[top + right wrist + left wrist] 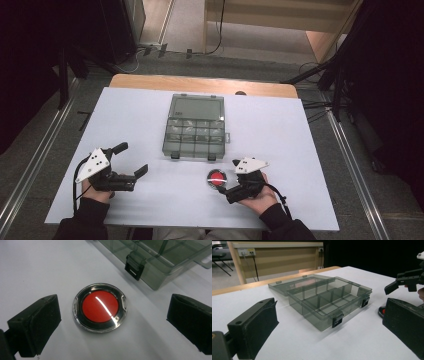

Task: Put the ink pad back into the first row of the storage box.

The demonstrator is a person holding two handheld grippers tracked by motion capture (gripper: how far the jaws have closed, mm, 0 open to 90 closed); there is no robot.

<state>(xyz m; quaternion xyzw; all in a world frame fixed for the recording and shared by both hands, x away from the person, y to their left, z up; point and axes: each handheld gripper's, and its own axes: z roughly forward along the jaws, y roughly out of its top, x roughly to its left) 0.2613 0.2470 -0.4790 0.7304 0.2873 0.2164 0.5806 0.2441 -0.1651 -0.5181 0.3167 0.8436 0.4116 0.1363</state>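
Observation:
A smoky clear plastic organiser box (196, 132) lies open mid-table, its lid (195, 106) folded back and its divided compartments (329, 300) looking bare. A round red disc in a clear case (216, 178) rests on the white table just in front of the box's right latch (212, 157). My right gripper (226, 184) hovers over the disc (100, 307), jaws wide apart on either side of it, not touching. My left gripper (134, 159) sits at the front left, open, pointing toward the box (329, 302) with nothing between its jaws.
The white table (125, 120) ends in a wooden edge (200, 84) at the back. Metal rails (40, 140) run along both sides of the floor. The other gripper (407, 281) shows at the right of the left gripper view.

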